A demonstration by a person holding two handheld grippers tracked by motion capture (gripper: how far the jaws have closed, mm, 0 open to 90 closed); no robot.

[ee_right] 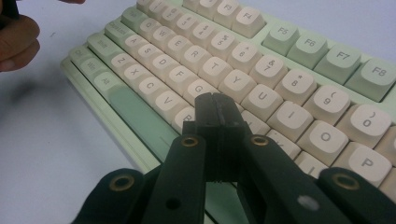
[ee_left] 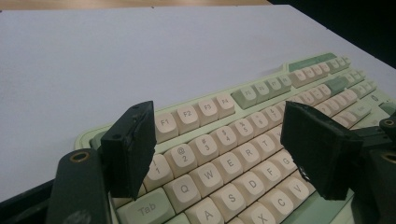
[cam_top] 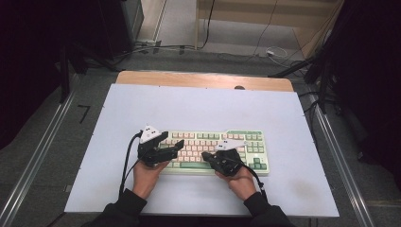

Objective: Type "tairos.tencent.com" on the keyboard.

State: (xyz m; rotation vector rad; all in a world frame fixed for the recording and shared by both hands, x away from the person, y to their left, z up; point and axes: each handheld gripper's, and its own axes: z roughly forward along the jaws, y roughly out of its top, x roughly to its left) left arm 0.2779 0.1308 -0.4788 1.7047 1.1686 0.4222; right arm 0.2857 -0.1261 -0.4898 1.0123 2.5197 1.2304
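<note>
A green-and-cream keyboard (cam_top: 215, 150) lies at the six o'clock side of a pale blue table (cam_top: 198, 106), near the person's edge. The left gripper (cam_top: 174, 147) hovers over the keyboard's nine o'clock end, its jaws spread wide above the letter keys (ee_left: 224, 163) with nothing between them. The right gripper (cam_top: 208, 157), jaws pressed together and empty, has its tip low over the middle letter keys, near G and H.
</note>
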